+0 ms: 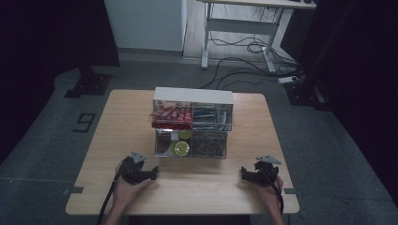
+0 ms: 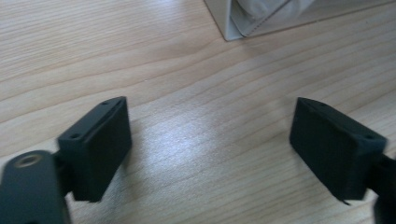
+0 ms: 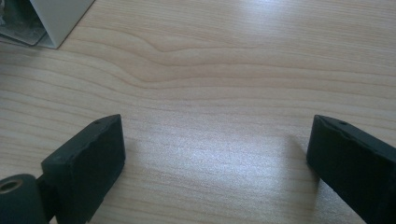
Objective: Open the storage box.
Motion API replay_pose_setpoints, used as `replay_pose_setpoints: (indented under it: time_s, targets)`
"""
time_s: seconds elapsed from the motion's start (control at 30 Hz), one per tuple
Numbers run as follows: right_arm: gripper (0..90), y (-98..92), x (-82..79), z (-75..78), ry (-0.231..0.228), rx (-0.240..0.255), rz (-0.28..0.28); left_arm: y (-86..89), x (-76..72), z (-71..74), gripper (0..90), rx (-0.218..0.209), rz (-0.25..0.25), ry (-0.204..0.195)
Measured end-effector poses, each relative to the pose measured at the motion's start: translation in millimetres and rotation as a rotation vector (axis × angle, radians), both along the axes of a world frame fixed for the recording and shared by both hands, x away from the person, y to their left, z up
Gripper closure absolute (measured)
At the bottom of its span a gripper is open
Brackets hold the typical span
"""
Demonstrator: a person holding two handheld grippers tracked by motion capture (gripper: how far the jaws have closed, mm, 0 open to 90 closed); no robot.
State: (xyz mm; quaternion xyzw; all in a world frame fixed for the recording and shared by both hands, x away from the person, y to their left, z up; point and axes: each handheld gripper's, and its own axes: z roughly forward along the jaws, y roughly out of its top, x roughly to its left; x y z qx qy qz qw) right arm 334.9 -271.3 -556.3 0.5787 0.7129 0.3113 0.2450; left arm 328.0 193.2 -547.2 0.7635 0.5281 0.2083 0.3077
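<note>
A small drawer cabinet (image 1: 193,95) with clear drawers stands mid-table; its lower left drawer (image 1: 172,149) is pulled out and holds yellow-green round items. The upper left drawer holds red packets (image 1: 172,114). My left gripper (image 1: 152,173) rests on the wood at the front left, just short of the cabinet. In the left gripper view its jaws stand wide apart with bare wood between them (image 2: 210,149). My right gripper (image 1: 244,173) lies at the front right, open too, nothing between its pads (image 3: 215,163). A corner of the cabinet (image 3: 51,18) shows at the upper left of the right gripper view.
The wooden table (image 1: 117,136) has bare room left and right of the cabinet. Beyond it are a grey floor, a white desk frame (image 1: 234,26) with trailing cables, and dark stands at both sides.
</note>
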Motion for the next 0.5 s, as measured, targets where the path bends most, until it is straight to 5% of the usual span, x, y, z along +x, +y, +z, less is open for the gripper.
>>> replay_pose_setpoints:
  time_s: [0.27, 0.5]
  targets:
    - [6.1, -0.4, -0.2, 0.1, -0.003, 0.000, -0.005, 1.9, -1.1, 0.4, 16.7, -0.003, 0.015, -0.001]
    - [8.9, -1.4, 0.0, 0.4, -0.009, 0.004, -0.012, 9.3, -3.9, 7.1, 21.4, -0.052, 0.051, -0.007]
